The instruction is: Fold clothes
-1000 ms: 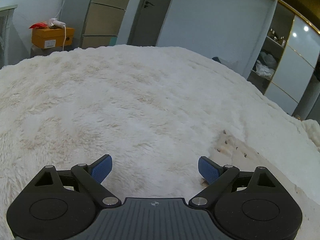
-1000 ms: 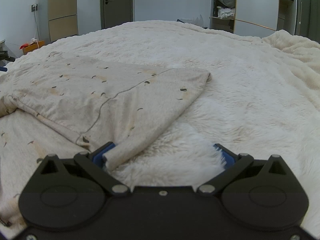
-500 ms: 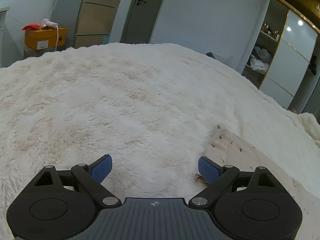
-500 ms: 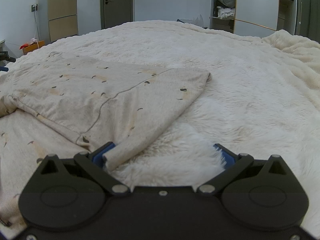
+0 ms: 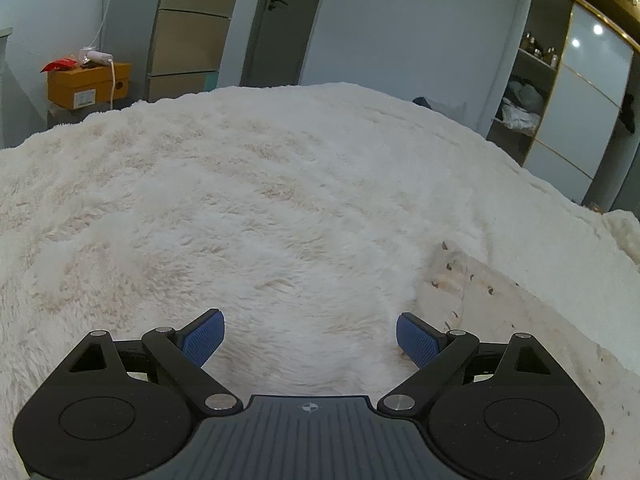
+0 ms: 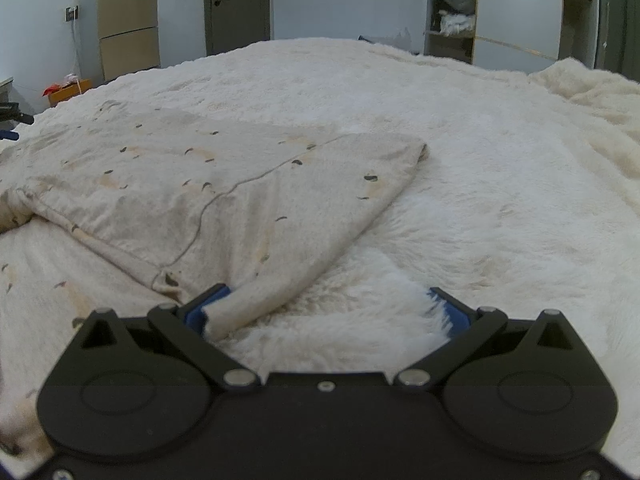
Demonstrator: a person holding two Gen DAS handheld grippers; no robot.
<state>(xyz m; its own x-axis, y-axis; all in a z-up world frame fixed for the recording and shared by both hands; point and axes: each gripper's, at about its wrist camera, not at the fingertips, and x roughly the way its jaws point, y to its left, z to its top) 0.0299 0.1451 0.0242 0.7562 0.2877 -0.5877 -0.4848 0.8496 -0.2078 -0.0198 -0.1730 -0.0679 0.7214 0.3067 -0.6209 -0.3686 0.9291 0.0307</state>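
Left gripper (image 5: pixel 310 336) was seen spread wide over bare fluffy blanket (image 5: pixel 240 208), open room lying ahead; only a corner of the garment (image 5: pixel 492 304) was shown at lower right. Right gripper (image 6: pixel 326 314) was likewise spread, a sleeve end resting against its left pad. The cream, dark-flecked garment (image 6: pixel 224 184) was laid flat across the frame's left half.

Shaggy plush blanket (image 5: pixel 280 200), matt fleecy speckled garment (image 6: pixel 224 184), ribbed blue gripper pads (image 5: pixel 416 340)
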